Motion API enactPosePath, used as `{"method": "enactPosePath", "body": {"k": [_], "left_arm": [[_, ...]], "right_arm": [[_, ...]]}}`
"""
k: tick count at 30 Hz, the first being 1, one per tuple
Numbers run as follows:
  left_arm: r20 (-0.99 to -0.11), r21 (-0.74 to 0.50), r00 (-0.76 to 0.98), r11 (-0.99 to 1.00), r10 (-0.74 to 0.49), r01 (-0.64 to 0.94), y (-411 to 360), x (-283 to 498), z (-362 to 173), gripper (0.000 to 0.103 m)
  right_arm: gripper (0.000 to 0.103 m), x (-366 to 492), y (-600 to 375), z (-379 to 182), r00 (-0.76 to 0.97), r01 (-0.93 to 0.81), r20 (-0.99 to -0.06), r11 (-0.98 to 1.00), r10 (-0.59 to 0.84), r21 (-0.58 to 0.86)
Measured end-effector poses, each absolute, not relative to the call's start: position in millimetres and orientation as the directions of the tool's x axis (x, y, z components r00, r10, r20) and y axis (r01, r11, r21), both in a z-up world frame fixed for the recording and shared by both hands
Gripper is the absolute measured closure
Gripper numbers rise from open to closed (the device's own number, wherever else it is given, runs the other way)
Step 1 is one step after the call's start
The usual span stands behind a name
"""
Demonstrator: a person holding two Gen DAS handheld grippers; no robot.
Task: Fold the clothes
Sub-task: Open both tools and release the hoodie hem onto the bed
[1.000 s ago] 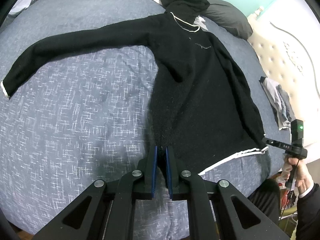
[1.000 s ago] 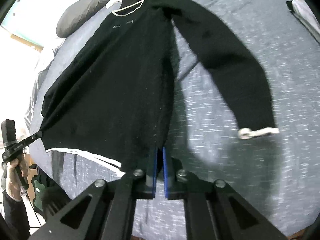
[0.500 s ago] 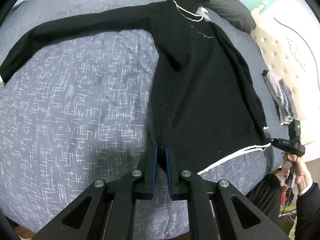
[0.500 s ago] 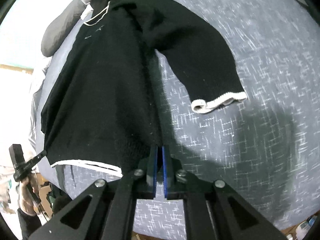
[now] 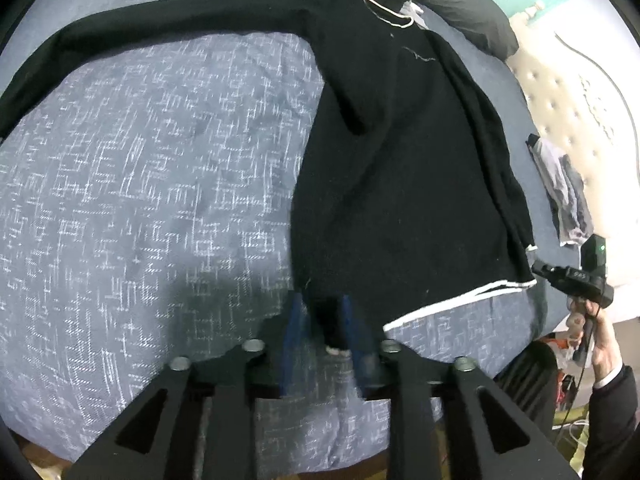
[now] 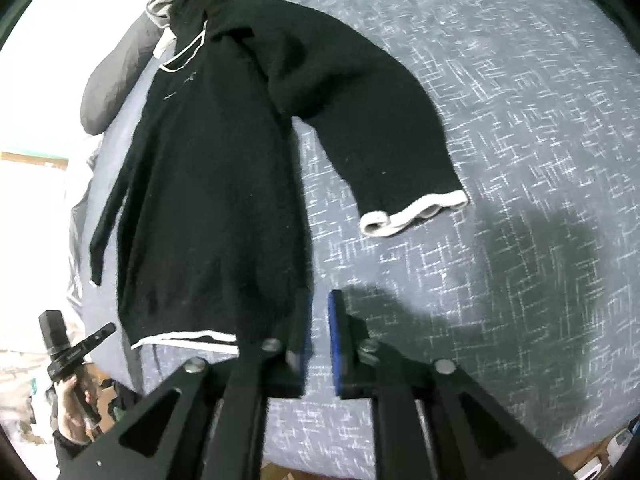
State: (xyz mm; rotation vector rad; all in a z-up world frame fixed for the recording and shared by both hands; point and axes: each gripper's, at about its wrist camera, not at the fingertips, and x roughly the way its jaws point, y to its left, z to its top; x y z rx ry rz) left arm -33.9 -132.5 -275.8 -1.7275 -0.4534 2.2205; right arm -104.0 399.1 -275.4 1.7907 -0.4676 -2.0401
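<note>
A black hooded sweater (image 5: 400, 180) with a white-striped hem lies face up on the bed (image 5: 140, 200). One sleeve (image 5: 160, 20) stretches out to the left. In the right wrist view the other sleeve bends down to its white cuff (image 6: 412, 216). My left gripper (image 5: 322, 320) is at one hem corner. Its jaws are opening, and the corner hangs loose between the blue pads. My right gripper (image 6: 319, 328) is at the opposite hem corner of the sweater (image 6: 208, 200). Its jaws are opening too, with only bedspread in the gap and the cloth beside its left pad.
A blue-grey patterned bedspread (image 6: 520, 120) covers the bed. A dark pillow (image 5: 468, 16) lies past the hood. A small pile of clothes (image 5: 568, 200) sits at the right edge by the tufted headboard (image 5: 560, 92). The near bed edge is just under both grippers.
Both grippers were shut on the hem corners and their pads have now parted. The right gripper has shifted, so the cuffed sleeve looks closer. The hem has settled lower.
</note>
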Motion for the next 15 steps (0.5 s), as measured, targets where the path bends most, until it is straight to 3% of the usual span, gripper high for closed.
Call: {"method": "enactPosePath", "body": {"k": [2,12,13,15], "left_arm": [[-0.878,-0.429,-0.221,-0.903,0.424,-0.028,-132,-32,-282,0.061],[-0.869,-0.465,-0.195,-0.885,0.455,0.010,-122,-32,-308,0.062],[-0.871,-0.461,-0.194,-0.887,0.451,0.008,-120,-32,-309,0.065],[-0.872,-0.460,-0.187,-0.888,0.453,-0.004,-116,-32,-312,0.089]], "right_arm": [[0.063,-101,397,-273,-0.100,0.080,-0.857,-0.862,-0.506,0.500],[0.063,-99,392,-293,-0.049,0.075,-0.877,-0.877,-0.478,0.474],[0.064,-99,393,-294,-0.050,0.069,-0.876,-0.876,-0.480,0.477],[0.068,-98,392,-295,-0.053,0.078,-0.871,-0.871,-0.489,0.485]]}}
